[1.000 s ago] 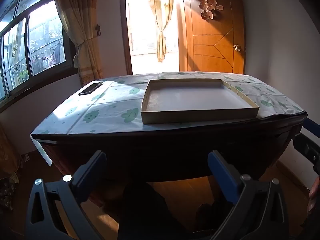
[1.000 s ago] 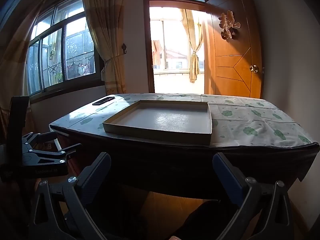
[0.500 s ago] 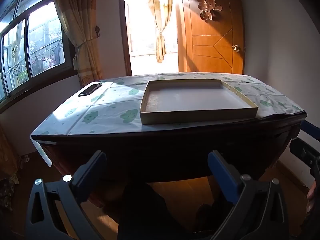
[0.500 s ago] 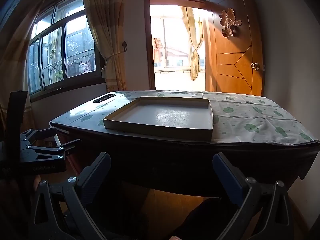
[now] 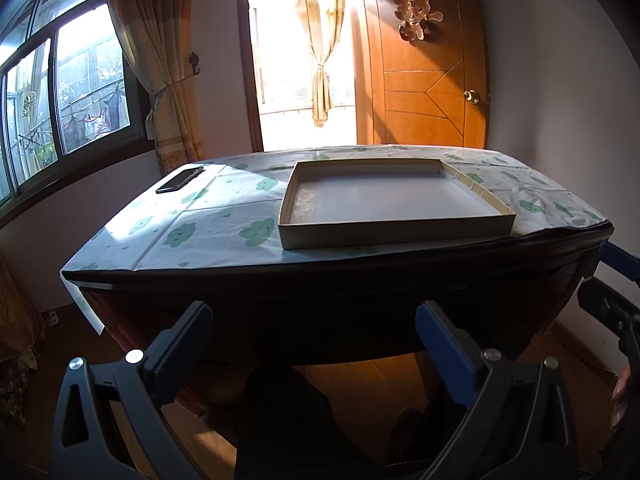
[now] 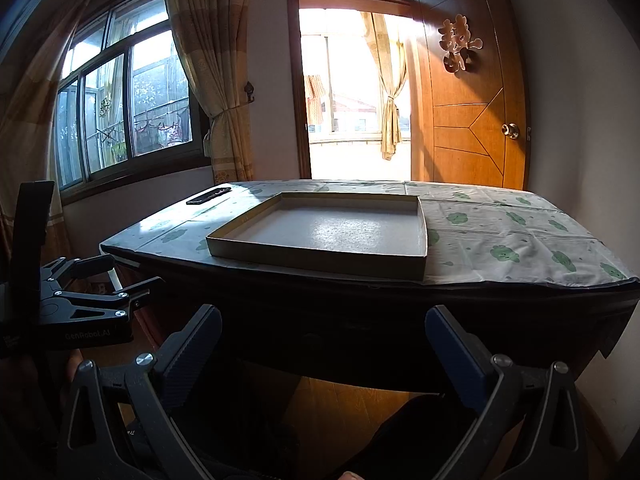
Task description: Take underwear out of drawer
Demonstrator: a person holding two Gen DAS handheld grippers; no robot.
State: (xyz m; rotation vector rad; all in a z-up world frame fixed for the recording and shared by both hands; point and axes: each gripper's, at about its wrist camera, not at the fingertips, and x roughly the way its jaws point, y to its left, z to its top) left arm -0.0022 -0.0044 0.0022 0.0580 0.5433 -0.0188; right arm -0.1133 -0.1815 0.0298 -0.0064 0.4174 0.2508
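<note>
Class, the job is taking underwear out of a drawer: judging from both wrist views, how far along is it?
Done: nothing visible. No underwear shows, and the shallow cardboard tray on the table holds nothing. In hand: nothing; the left gripper and right gripper are both open below the table edge. Left: the whole job. The dark table front is too shadowed to tell a drawer.

A dark wooden table point(image 5: 340, 280) fills the middle of the frame, covered by a pale tablecloth point(image 5: 208, 224) printed with green clouds. At the left, a large window point(image 6: 124, 116) with a tied yellow curtain point(image 6: 212, 80). At the centre top, a bright doorway point(image 5: 304, 80) beside an open wooden door point(image 5: 432, 80). Wood floor point(image 6: 352, 412) below; the walls point(image 5: 560, 100) are plain and pale.
</note>
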